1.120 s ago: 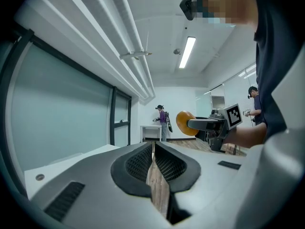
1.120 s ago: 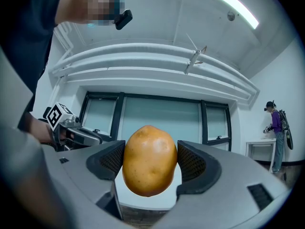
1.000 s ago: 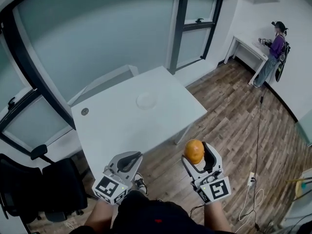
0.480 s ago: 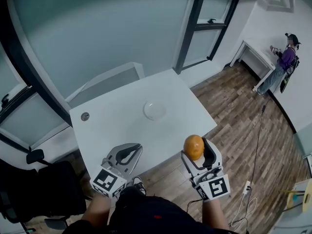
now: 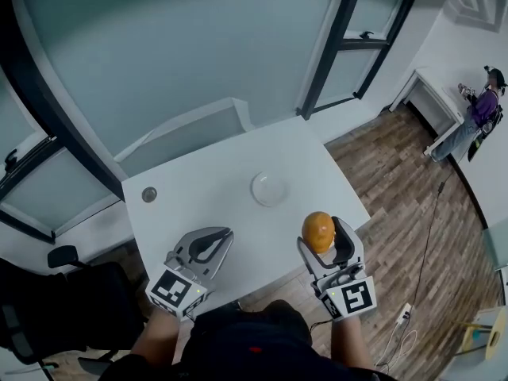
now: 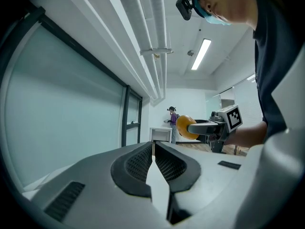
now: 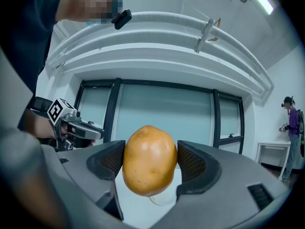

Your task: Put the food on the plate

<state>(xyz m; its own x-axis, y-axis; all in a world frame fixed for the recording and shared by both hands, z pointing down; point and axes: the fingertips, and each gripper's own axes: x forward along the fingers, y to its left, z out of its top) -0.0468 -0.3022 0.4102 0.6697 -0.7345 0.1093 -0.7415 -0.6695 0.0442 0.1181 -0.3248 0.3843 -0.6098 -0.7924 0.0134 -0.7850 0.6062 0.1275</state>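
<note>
A yellow-orange potato (image 5: pixel 317 231) sits clamped between the jaws of my right gripper (image 5: pixel 321 238), which is shut on it above the white table's (image 5: pixel 206 205) near right edge. The right gripper view shows the potato (image 7: pixel 149 160) filling the gap between the pads (image 7: pixel 193 163). A small clear plate (image 5: pixel 269 188) lies mid-table, beyond both grippers; a sliver of the plate (image 7: pixel 164 200) peeks out under the potato. My left gripper (image 5: pixel 208 243) hovers over the near left edge, its jaws shut on nothing (image 6: pixel 153 149).
A small round disc (image 5: pixel 149 194) lies near the table's far left corner. A black chair (image 5: pixel 48 300) stands at the left. Glass walls back the table. A person (image 5: pixel 480 109) stands by a white desk (image 5: pixel 432 105) far right, on wood flooring.
The table and plate have drawn nearer and lower in the head view. Both grippers now hang over the table's near edge; the right one keeps the potato.
</note>
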